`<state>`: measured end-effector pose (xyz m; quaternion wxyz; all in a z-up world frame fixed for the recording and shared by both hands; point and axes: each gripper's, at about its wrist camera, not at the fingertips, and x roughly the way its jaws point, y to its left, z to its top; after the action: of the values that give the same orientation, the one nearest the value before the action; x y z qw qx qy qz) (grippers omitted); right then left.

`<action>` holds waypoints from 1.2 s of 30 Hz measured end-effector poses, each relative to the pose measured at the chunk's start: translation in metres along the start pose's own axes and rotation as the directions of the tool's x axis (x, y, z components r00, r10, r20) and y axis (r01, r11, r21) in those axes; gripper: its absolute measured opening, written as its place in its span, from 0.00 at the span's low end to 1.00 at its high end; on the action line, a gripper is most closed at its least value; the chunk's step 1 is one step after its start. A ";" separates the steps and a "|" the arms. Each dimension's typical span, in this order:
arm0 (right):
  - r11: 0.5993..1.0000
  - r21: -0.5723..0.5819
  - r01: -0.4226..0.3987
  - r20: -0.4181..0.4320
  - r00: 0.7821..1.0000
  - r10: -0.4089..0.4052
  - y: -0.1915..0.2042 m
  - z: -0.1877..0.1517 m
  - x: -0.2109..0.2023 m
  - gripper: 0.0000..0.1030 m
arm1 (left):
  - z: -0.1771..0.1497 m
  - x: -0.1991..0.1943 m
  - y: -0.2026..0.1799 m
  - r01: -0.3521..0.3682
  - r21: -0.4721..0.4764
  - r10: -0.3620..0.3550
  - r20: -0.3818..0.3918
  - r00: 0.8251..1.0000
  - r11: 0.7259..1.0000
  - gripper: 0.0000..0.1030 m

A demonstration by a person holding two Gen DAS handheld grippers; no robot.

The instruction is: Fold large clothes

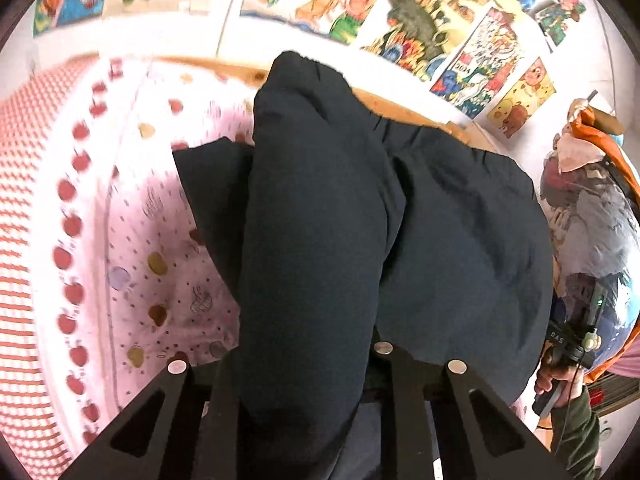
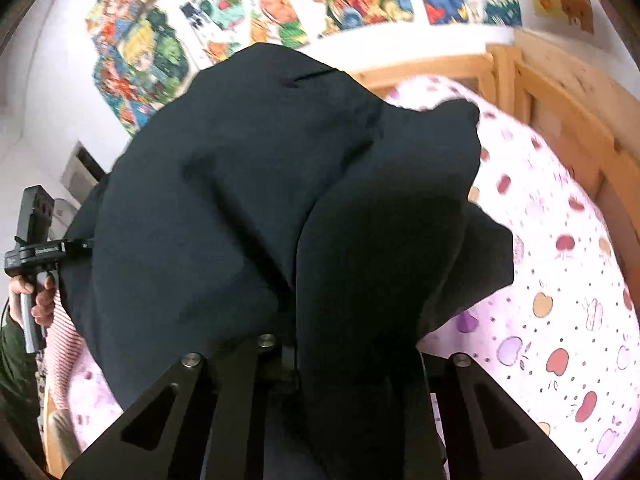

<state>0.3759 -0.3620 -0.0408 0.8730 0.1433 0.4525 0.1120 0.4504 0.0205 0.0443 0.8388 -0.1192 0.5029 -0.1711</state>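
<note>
A large dark navy garment [image 1: 328,220] hangs in front of both cameras, lifted above the bed. My left gripper [image 1: 308,364] is shut on a bunched fold of it, which drapes over the fingers and hides the tips. My right gripper [image 2: 340,356] is shut on another fold of the same garment [image 2: 280,200], its tips also hidden by cloth. The right gripper's handle, held in a hand, shows at the right edge of the left wrist view [image 1: 568,344]. The left gripper's handle shows at the left edge of the right wrist view [image 2: 34,248].
Below is a bed with a pink apple-print sheet [image 2: 560,300] and a red-and-white checked cover [image 1: 20,240]. A wooden bed frame [image 2: 560,92] runs along the far side. Colourful posters [image 1: 440,20] cover the white wall. A pile of bags and clothes [image 1: 592,200] stands at the right.
</note>
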 end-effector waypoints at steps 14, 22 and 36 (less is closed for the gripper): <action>0.991 -0.090 -0.098 0.109 0.988 0.108 0.077 0.025 -0.056 0.14 | -0.018 -0.102 0.033 0.027 -0.050 -0.022 0.100 0.995 0.998 0.18; 0.980 -0.148 -0.133 0.086 0.985 0.147 0.100 0.014 -0.052 0.14 | -0.055 -0.113 0.078 0.022 -0.096 -0.013 0.098 0.995 0.995 0.18; 0.999 -0.032 0.015 0.002 1.000 -0.015 0.068 -0.030 0.027 0.33 | -0.108 -0.039 0.128 -0.130 -0.056 0.137 0.138 0.981 0.990 0.52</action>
<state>0.3620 -0.2857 -0.0538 0.8765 0.1260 0.4508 0.1125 0.3599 0.1501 -0.0224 0.8789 -0.1169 0.4528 -0.0938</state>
